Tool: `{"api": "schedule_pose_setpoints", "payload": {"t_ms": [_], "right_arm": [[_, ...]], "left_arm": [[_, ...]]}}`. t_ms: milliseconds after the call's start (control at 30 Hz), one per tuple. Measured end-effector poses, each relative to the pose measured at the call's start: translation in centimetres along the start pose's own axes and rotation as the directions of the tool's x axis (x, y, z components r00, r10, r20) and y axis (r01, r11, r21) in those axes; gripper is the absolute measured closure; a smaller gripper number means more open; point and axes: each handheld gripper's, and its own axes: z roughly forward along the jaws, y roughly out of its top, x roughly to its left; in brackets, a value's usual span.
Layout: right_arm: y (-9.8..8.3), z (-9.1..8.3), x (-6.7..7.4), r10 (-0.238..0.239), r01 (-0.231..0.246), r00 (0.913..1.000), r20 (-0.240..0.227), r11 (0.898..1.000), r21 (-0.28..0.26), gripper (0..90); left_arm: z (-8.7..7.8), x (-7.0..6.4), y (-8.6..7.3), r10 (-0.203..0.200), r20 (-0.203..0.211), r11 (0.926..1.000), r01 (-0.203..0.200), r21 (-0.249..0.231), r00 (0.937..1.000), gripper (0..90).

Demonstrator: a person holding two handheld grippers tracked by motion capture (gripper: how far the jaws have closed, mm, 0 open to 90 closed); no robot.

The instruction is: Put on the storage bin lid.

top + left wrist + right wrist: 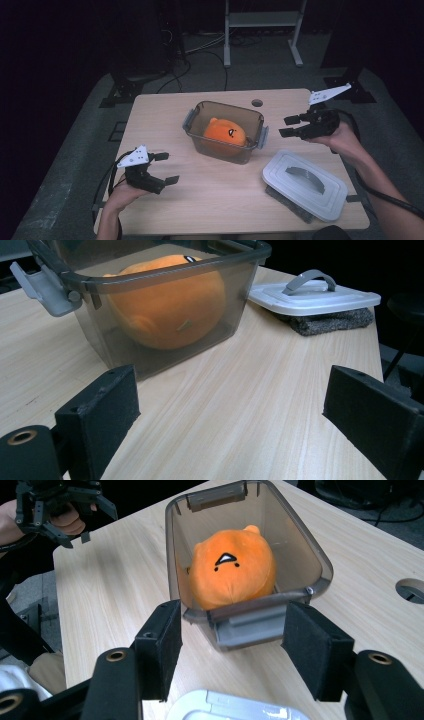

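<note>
- Container [225,131]: smoke-grey translucent plastic box, rectangular with rounded corners, standing uncovered at the centre of the table [165,115]. A pale grey hinged clip sits on each short end.
- Plush toy [224,133]: soft, rounded, bright orange fabric with a small dark stitched face. It lies inside the container, against the floor and one long wall.
- Lid [305,184]: opaque white plastic, flat, with a curved grey handle on top. It rests on a dark grey felt-like pad [292,206] at the near right of the table, well apart from the container.
- Table: pale wood-grain laminate with a round cable hole [257,102] near the far edge.
- Right gripper [289,126]: jaws spread, black foam-faced pads either side of the container's near end clip, not pressing on it; nothing held.
- Left gripper [167,168]: jaws spread wide and empty, above bare table near the container's long side.
- Beyond the table: dark floor, cables, a metal frame stand [262,30].
</note>
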Motion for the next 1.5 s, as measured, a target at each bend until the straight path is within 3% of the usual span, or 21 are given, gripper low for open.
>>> {"api": "schedule_pose_setpoints", "payload": {"t_ms": [200,567,1133,1333,1500], "right_arm": [[-2.2,-1.1,0.2,0.024,-0.024,0.9997,0.005,0.999,-0.041,37.5],[-6.0,-1.6,0.5,0.066,-0.064,0.9975,0.025,0.996,-0.061,35.4],[-11.2,-1.1,0.7,0.108,-0.105,0.9929,0.049,0.993,-0.057,35.7],[-14.3,-0.5,0.9,0.138,-0.134,0.9873,0.080,0.990,-0.049,36.7],[-15.7,-0.3,0.8,0.150,-0.146,0.9843,0.094,0.988,-0.047,38.8]], "left_arm": [[-0.1,0.1,-0.1,-0.003,-0.005,1.0000,0.003,-0.001,1.0000,7.0],[-0.4,0.1,-0.2,-0.012,-0.012,0.9999,0.012,-0.009,0.9999,7.0],[-0.5,0.3,-0.3,-0.020,-0.013,0.9998,0.020,-0.008,0.9997,7.0],[-0.5,0.3,-0.4,-0.017,-0.011,0.9998,0.017,-0.009,0.9998,7.0],[-0.4,0.3,-0.4,-0.015,-0.008,0.9999,0.015,-0.005,0.9999,7.0]]}}
